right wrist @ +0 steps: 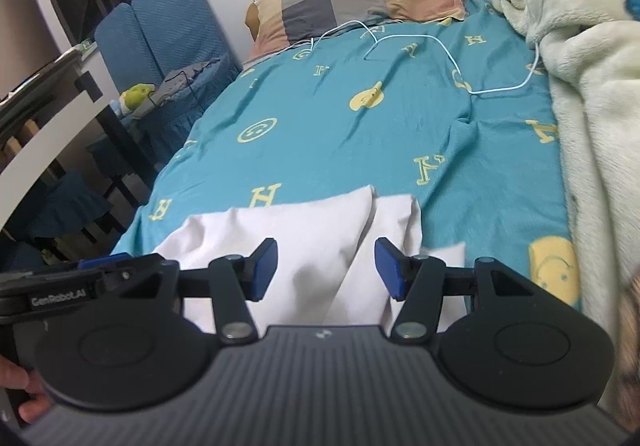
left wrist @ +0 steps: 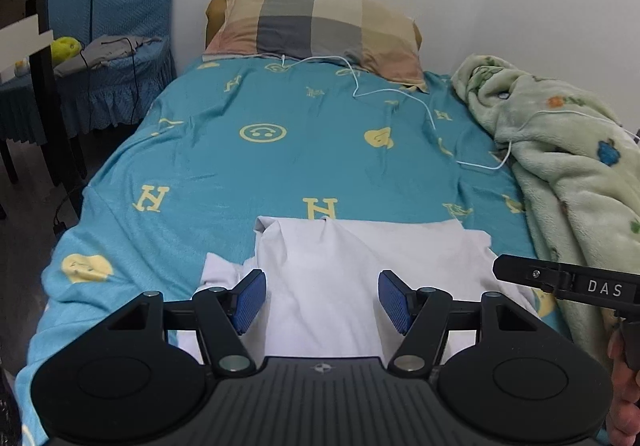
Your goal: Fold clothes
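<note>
A white garment (left wrist: 360, 254) lies partly folded at the near end of the bed, on a teal sheet (left wrist: 280, 166) with yellow prints. My left gripper (left wrist: 322, 300) hovers over the garment's left half. Its blue pads (left wrist: 252, 300) stand apart, and only flat cloth shows below the gap. In the right wrist view the same garment (right wrist: 312, 230) shows two folded edges meeting in a crease. My right gripper (right wrist: 326, 270) is over that crease, jaws apart, pads (right wrist: 386, 270) not pressing the cloth. Each gripper shows at the edge of the other's view, the right gripper (left wrist: 560, 282) and the left gripper (right wrist: 80, 278).
A checked pillow (left wrist: 320, 22) lies at the head of the bed, and a white cable (left wrist: 400, 94) trails across the sheet. A green fleece blanket (left wrist: 560, 150) is heaped along the right side by the wall. Blue-covered chairs (left wrist: 112, 26) and a table (right wrist: 48, 134) stand to the left.
</note>
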Tool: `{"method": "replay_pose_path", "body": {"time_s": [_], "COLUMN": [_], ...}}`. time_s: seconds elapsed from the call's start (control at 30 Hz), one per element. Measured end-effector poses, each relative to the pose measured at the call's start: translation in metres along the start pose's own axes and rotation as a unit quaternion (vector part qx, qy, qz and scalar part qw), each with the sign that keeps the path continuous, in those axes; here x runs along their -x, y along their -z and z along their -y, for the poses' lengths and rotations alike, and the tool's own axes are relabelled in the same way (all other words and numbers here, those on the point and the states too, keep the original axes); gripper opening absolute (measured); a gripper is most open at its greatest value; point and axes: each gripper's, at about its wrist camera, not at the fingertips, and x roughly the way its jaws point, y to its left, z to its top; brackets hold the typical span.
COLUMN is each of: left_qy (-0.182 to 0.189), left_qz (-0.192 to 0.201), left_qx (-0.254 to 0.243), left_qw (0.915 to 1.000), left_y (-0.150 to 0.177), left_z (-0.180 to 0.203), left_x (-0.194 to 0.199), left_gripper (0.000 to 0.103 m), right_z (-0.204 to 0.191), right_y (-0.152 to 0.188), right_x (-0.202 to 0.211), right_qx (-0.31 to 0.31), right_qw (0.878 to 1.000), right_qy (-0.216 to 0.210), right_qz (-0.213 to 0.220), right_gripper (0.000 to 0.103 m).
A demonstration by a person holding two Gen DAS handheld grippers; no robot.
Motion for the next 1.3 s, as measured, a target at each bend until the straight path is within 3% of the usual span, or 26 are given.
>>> {"method": "replay_pose_path", "body": {"time_s": [0.3,0.43,0.57,0.63,0.77,0.93,1.0,1.07,1.13,1.3], "left_qy": [0.001,-0.007,-0.018,-0.02,-0.022,0.005,0.023,0.055,0.093,0.147], "left_qz": [-0.008,-0.02,-0.036,-0.046,-0.045,-0.042,-0.039,-0.046,-0.071,-0.135], "left_qx": [-0.019,-0.01,-0.005,0.0,0.002,0.053,0.093,0.15,0.215,0.367], "left_qw": [0.9998,0.9997,0.9992,0.9987,0.9987,0.9977,0.9946,0.9861,0.9695,0.9085], "left_y": [0.027,0.03,0.031,0.033,0.034,0.034,0.036,0.043,0.055,0.082], "left_z": [0.014,0.011,0.007,0.006,0.006,0.0,-0.004,-0.011,-0.023,-0.055], "left_x": [0.029,0.011,-0.01,-0.016,-0.014,0.012,0.026,0.036,0.035,0.003], "left_gripper": [0.065,0.066,0.069,0.069,0.069,0.071,0.082,0.082,0.082,0.083], "right_z": [-0.012,-0.006,-0.003,0.002,0.009,0.017,0.019,0.023,0.028,0.037], "right_y": [0.021,0.025,0.028,0.036,0.038,0.035,0.033,0.03,0.03,0.031], "right_x": [0.04,0.026,0.002,-0.011,-0.009,0.012,0.024,0.035,0.041,0.046], "right_qx": [0.002,0.006,0.005,-0.012,-0.04,-0.079,-0.095,-0.115,-0.138,-0.192], "right_qw": [1.0,1.0,1.0,0.999,0.998,0.997,0.995,0.993,0.99,0.98], "right_qy": [-0.008,-0.007,-0.004,-0.007,-0.021,-0.02,-0.023,-0.026,-0.031,-0.049], "right_qz": [0.016,0.018,-0.007,-0.039,-0.038,-0.015,0.001,0.014,0.021,0.025], "right_gripper": [0.057,0.057,0.057,0.057,0.057,0.057,0.057,0.057,0.057,0.058]}}
